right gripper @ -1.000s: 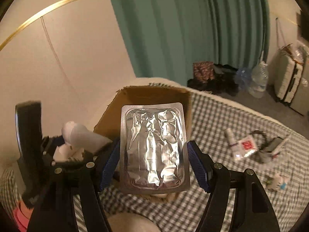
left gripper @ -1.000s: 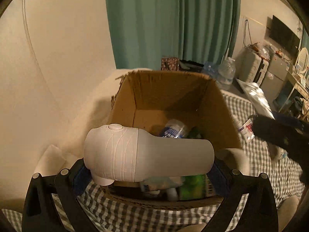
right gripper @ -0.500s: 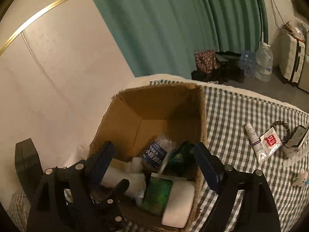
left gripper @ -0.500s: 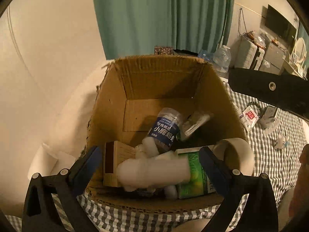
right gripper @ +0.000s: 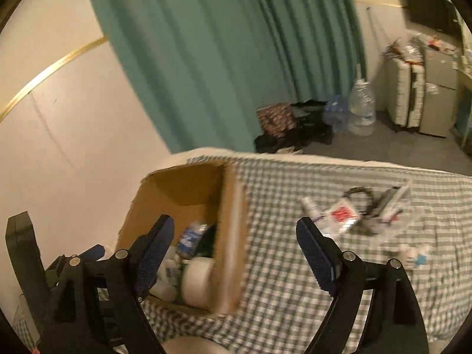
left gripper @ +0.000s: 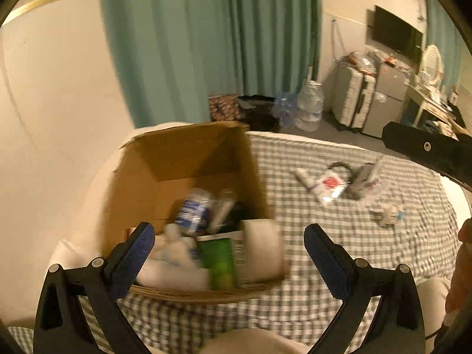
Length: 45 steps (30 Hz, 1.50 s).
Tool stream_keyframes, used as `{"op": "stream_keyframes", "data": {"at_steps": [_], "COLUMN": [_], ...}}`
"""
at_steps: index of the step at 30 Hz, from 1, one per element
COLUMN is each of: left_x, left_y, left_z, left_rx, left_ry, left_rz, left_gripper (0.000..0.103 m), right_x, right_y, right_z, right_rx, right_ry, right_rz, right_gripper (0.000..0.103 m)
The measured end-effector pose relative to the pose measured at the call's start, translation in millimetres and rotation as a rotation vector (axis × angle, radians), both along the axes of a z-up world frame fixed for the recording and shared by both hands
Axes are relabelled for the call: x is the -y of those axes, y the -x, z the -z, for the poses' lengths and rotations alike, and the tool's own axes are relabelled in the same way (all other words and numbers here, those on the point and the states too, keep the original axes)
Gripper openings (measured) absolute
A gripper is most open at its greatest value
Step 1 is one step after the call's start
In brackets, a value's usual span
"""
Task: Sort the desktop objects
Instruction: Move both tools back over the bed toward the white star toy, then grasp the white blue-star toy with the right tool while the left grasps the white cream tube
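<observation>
Both frames motion-blurred. Left claw (left gripper: 229, 243) spread wide, nothing between its blue pads, hanging over the near edge of the cardboard box (left gripper: 188, 159). Right claw (right gripper: 233, 246) likewise spread and empty, over the box's right wall and the cloth beside it. Box sits open on a green-and-white checked cloth (left gripper: 339, 253); whether that covers a bed or a tabletop I cannot tell. Inside the box: a clear bottle with a blue label (left gripper: 193, 211) leaning toward the back, a green package (left gripper: 219, 261) near the front, a white roll (left gripper: 261, 250) against the right wall, a pale white object (left gripper: 174, 271) along the front left; finer detail lost to blur. Unsorted things lie well apart to the right on the cloth: a small white tube (right gripper: 309, 206), a white packet with a red mark (right gripper: 340, 216), a dark cluster (right gripper: 383, 203) just beyond it, and a small pale item (left gripper: 388, 215) nearer the edge. Teal curtain (right gripper: 230, 59) behind.
</observation>
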State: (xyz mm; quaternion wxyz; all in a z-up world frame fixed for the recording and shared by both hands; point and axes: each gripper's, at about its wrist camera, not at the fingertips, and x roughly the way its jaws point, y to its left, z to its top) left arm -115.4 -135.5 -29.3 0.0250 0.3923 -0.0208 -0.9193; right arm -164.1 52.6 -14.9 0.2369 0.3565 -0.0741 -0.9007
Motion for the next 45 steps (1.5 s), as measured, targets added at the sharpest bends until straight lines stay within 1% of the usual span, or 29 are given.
{"op": "stream_keyframes", "data": {"at_steps": [4, 8, 11, 14, 17, 19, 22, 23, 26, 32, 39, 42, 45], "left_x": [-47.5, -96.1, -126.0, -149.2, -166.8, -174.8, -178.1, -177.0, -174.2, -166.5, -155.3, -149.9, -144.6], "left_y": [-6.0, -6.5, -1.6, 7.8, 17.4, 25.1, 37.4, 43.3, 60.2, 93.6, 131.9, 153.8, 175.6], "left_z": [-1.7, 9.2, 24.7, 43.2, 62.7, 76.4, 93.8, 99.8, 115.0, 140.1, 157.0, 166.0, 175.2], "left_rx": [-0.007, -0.002, 0.029, 0.067, 0.096, 0.109, 0.139, 0.150, 0.170, 0.202, 0.220, 0.229, 0.229], "left_ry": [-0.021, -0.050, -0.075, -0.086, -0.060, -0.032, -0.021, -0.023, -0.027, -0.047, -0.073, -0.084, -0.084], "left_rz": [0.057, 0.103, 0.121, 0.131, 0.143, 0.138, 0.116, 0.105, 0.069, 0.027, -0.022, -0.053, -0.096], "left_gripper": [0.103, 0.103, 0.103, 0.103, 0.103, 0.103, 0.103, 0.103, 0.103, 0.103, 0.103, 0.103, 0.103], "right_x": [-58.3, -120.1, -168.7, -208.0, -232.0, -235.3, -229.7, -223.5, -212.5, -196.2, -187.2, -185.6, -183.7], "right_y": [-12.6, -24.2, -27.2, -25.0, -15.9, -2.9, 12.8, 19.8, 32.7, 64.7, 98.0, 109.9, 118.1], "right_z": [-9.7, -6.6, 6.7, 31.3, 60.2, 82.5, 114.1, 124.8, 144.4, 169.6, 198.0, 209.6, 218.2], "right_rx": [-0.037, -0.052, -0.031, 0.007, 0.057, 0.101, 0.155, 0.166, 0.167, 0.170, 0.195, 0.237, 0.253], "right_ry": [-0.019, -0.044, -0.053, -0.048, -0.025, -0.017, -0.033, -0.052, -0.095, -0.163, -0.270, -0.264, -0.273], "right_rz": [0.090, 0.194, 0.285, 0.356, 0.387, 0.393, 0.370, 0.352, 0.315, 0.301, 0.309, 0.289, 0.274], "right_gripper": [0.086, 0.088, 0.088, 0.088, 0.088, 0.088, 0.088, 0.088, 0.088, 0.088, 0.088, 0.088, 0.088]}}
